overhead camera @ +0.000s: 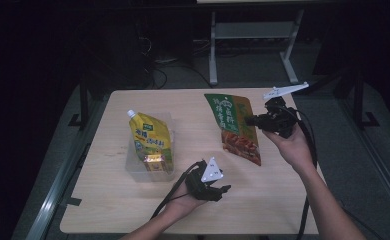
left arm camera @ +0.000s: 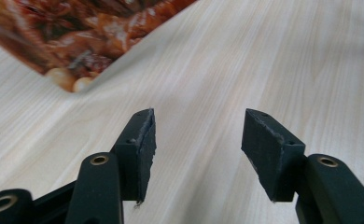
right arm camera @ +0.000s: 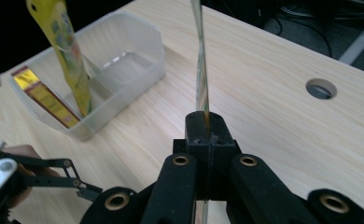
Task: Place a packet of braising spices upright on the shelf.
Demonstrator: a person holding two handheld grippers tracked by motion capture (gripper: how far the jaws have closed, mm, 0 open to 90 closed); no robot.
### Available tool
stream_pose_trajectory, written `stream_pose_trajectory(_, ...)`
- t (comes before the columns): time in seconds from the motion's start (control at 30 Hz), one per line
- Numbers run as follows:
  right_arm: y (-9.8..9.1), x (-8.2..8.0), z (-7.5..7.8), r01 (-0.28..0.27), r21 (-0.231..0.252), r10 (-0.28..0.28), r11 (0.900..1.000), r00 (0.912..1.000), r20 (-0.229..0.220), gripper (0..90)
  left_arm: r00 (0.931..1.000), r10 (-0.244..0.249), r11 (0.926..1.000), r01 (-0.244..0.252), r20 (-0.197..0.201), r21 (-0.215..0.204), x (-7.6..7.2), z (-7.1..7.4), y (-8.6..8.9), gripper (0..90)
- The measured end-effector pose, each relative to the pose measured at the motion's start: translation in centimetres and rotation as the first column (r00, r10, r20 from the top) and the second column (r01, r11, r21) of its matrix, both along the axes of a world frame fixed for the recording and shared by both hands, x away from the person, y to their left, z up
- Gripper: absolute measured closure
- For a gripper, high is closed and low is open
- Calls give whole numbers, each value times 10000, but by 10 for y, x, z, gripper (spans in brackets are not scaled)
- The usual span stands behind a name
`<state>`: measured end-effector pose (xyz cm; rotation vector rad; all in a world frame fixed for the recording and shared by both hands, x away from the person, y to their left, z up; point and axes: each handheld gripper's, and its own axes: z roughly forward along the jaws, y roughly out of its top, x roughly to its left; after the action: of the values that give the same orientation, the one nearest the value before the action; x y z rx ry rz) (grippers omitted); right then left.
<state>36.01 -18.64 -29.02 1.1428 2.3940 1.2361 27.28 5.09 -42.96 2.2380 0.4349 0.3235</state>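
Pale wood table (overhead camera: 133, 200) carried the work: your right gripper (overhead camera: 253, 120) pinched the green seasoning pouch (overhead camera: 235, 127) by its edge, lifted above the tabletop. Your left gripper (overhead camera: 223, 190) stood nearby, jaws apart on nothing, beside the clear tub (overhead camera: 133, 167) holding a yellow spouted pouch (overhead camera: 150, 137).

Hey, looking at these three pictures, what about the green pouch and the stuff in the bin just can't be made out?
- Green pouch: its print is too small to read in the high view; the right gripper view shows it edge-on, pinched in the right tongs; the left gripper view cuts it off at the top, blurred.
- Yellow spout pouch and small box in the clear bin: labels too small; bin wall hides their bases.
- Left tongs: open, nothing between them.
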Motion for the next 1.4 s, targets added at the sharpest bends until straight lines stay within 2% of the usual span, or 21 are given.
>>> stream_pose_trajectory(0.1, 6, 3, 4, -107, -52, 108, 9999, 9998, 167, 900, 9999, 75, 9997, -76, -84, -213, -2, 0, 3, 420)
stream_pose_trajectory(0.33, 24, 8, 11, -456, 114, 452, 9989, 9984, 349, 900, 9999, 45, 9992, -50, -133, -397, -7, -2, 13, 407)
stream_pose_trajectory(0.5, 33, 12, 13, -644, 349, 626, 9973, 9968, 499, 900, 9998, 137, 9980, -144, -117, -609, -9, -1, 20, 403)
stream_pose_trajectory(0.57, 38, 13, 15, -712, 444, 686, 9965, 9959, 587, 900, 9998, 110, 9984, -117, -134, -549, -9, -2, 23, 402)
stream_pose_trajectory(0.63, 43, 15, 17, -822, 507, 785, 9953, 9943, 724, 900, 9995, 205, 9970, -223, -253, -739, -11, -3, 24, 399)
stream_pose_trajectory(0.67, 45, 16, 17, -900, 547, 855, 9944, 9932, 795, 900, 9997, 138, 9980, -149, -184, -615, -11, -3, 26, 396)
stream_pose_trajectory(0.73, 50, 17, 18, -956, 681, 889, 9931, 9915, 954, 900, 9996, 150, 9974, -165, -220, -705, -12, -4, 28, 390)
stream_pose_trajectory(0.87, 59, 22, 17, -1488, 884, 1366, 9849, 9820, 1304, 900, 9995, 143, 9975, -161, -269, -694, -14, -6, 30, 390)
stream_pose_trajectory(0.93, 63, 28, 15, -1712, 1101, 1570, 9791, 9794, 1267, 900, 9997, 80, 9982, -94, -245, -599, -14, -6, 31, 387)
stream_pose_trajectory(1.0, 64, 33, 14, -1842, 1279, 1680, 9745, 9775, 1272, 900, 9996, 88, 9976, -105, -250, -684, -14, -6, 32, 384)
stream_pose_trajectory(1.03, 65, 36, 13, -2065, 1490, 1895, 9670, 9744, 1208, 900, 9996, 108, 9972, -126, -246, -732, -15, -7, 32, 384)
stream_pose_trajectory(1.07, 65, 37, 13, -2149, 1579, 1973, 9638, 9730, 1202, 900, 9996, 118, 9974, -137, -270, -705, -15, -6, 33, 384)
stream_pose_trajectory(1.1, 65, 37, 13, -2149, 1579, 1973, 9638, 9730, 1202, 900, 9996, 118, 9974, -137, -270, -705, -15, -6, 33, 383)
stream_pose_trajectory(1.13, 68, 41, 13, -2558, 1760, 2350, 9506, 9632, 1308, 900, 9992, 131, 9966, -161, -387, -802, -15, -7, 34, 382)
stream_pose_trajectory(1.17, 69, 43, 14, -2626, 1738, 2413, 9491, 9611, 1343, 900, 9992, 103, 9972, -131, -385, -732, -14, -7, 35, 381)
stream_pose_trajectory(1.23, 71, 46, 15, -2891, 1750, 2674, 9412, 9537, 1377, 900, 9989, 144, 9958, -183, -437, -902, -15, -8, 36, 379)
stream_pose_trajectory(1.4, 82, 53, 19, -3314, 1755, 3102, 9270, 9407, 1373, 900, 9987, 65, 9948, -115, -504, -1012, -15, -8, 36, 378)
